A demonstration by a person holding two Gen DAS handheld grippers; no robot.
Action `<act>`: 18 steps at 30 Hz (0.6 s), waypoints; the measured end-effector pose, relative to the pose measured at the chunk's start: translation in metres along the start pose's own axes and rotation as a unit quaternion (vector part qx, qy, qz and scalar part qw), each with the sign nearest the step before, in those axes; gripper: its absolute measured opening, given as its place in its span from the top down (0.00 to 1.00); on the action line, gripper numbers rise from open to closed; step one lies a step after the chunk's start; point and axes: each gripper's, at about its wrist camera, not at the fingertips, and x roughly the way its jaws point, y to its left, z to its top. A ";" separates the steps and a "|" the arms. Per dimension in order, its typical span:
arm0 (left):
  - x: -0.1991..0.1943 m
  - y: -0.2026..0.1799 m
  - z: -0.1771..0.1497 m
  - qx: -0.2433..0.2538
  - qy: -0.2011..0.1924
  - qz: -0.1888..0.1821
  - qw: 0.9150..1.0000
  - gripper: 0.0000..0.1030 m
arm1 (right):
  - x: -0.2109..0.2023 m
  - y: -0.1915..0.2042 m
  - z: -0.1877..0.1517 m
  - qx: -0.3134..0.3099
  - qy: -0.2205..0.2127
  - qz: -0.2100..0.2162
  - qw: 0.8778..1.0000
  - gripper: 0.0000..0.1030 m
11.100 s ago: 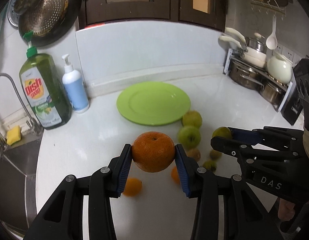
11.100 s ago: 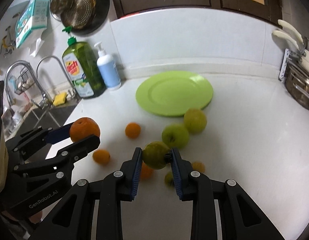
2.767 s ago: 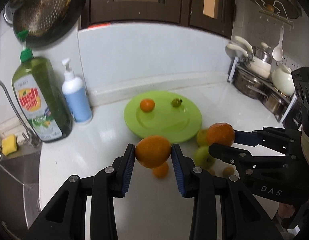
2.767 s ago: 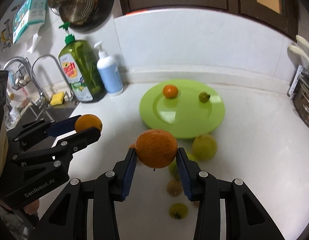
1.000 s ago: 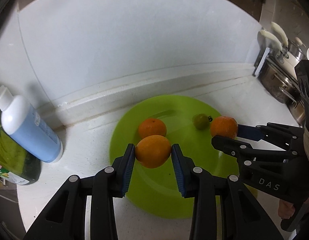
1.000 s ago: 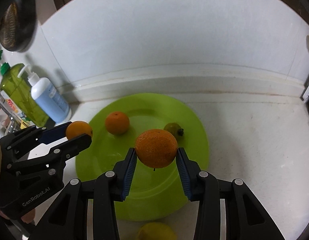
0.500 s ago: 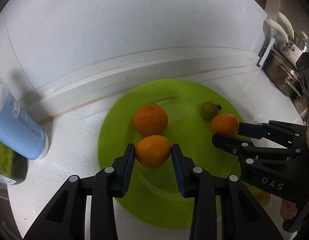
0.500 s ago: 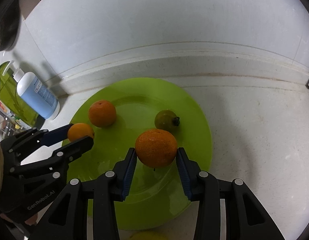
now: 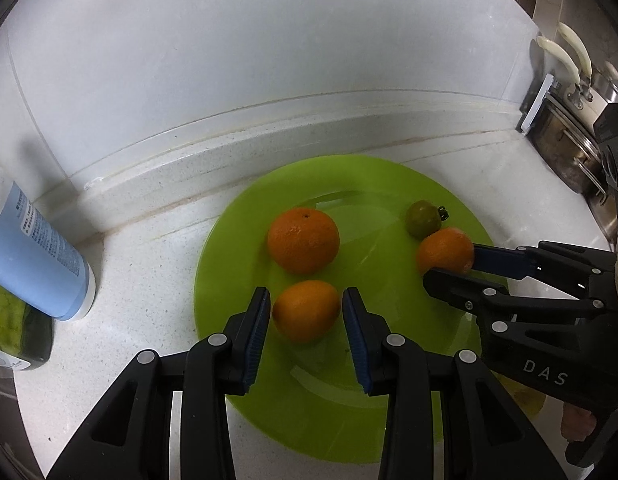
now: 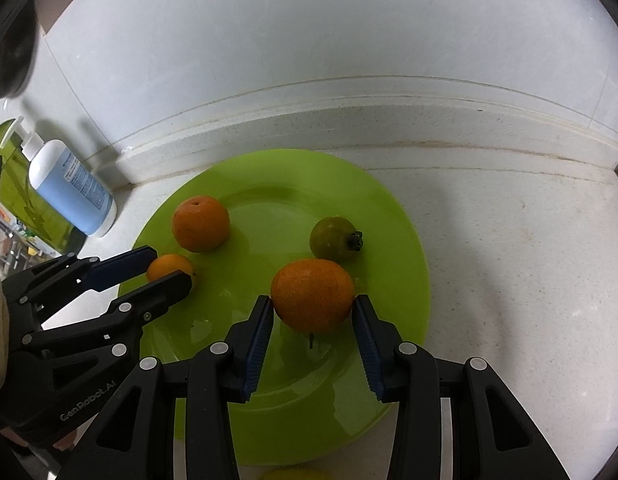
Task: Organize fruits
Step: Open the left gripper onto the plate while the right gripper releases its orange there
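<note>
A green plate (image 9: 309, 420) (image 10: 289, 420) lies on the white counter against the back ledge. On it rest a loose orange (image 9: 303, 240) (image 10: 201, 223) and a small green fruit (image 9: 424, 219) (image 10: 334, 239). My left gripper (image 9: 305, 300) (image 10: 171, 266) is shut on a small orange (image 9: 307, 310) (image 10: 169, 266), low over the plate's left half. My right gripper (image 10: 313, 302) (image 9: 449, 264) is shut on a bigger orange (image 10: 313, 294) (image 9: 445, 250), low over the plate just in front of the green fruit.
A blue and white pump bottle (image 9: 37, 264) (image 10: 71, 184) and a green dish-soap bottle (image 9: 9, 328) stand left of the plate. Steel pots on a rack (image 9: 569, 152) sit at the right. A yellowish fruit (image 10: 293, 474) lies in front of the plate.
Both grippers have sunk toward the plate with their oranges still gripped, so the plate and the fruit on it look larger. The fruit lying on the plate has not moved.
</note>
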 end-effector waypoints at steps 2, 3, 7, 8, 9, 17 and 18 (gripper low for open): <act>-0.002 0.000 0.000 -0.001 -0.001 -0.002 1.000 0.62 | -0.004 0.000 -0.001 -0.001 -0.004 0.001 1.000 0.57; -0.004 -0.001 0.000 -0.001 -0.004 -0.001 1.000 0.62 | -0.006 0.000 -0.001 -0.002 -0.005 -0.001 1.000 0.55; -0.017 -0.001 -0.002 -0.002 -0.016 0.005 1.000 0.60 | -0.014 0.002 -0.003 -0.003 -0.013 -0.004 1.000 0.52; -0.019 -0.001 -0.001 -0.002 -0.019 0.006 1.000 0.59 | -0.017 0.003 -0.003 -0.003 -0.017 -0.005 1.000 0.52; -0.024 -0.001 -0.002 -0.003 -0.024 0.008 1.000 0.58 | -0.020 0.004 -0.004 -0.003 -0.019 -0.006 1.000 0.52; -0.063 -0.006 -0.008 -0.005 -0.064 0.022 0.998 0.47 | -0.058 0.017 -0.011 -0.017 -0.058 -0.012 0.998 0.52; -0.070 -0.007 -0.009 -0.005 -0.069 0.023 0.997 0.46 | -0.065 0.019 -0.014 -0.021 -0.065 -0.014 0.998 0.52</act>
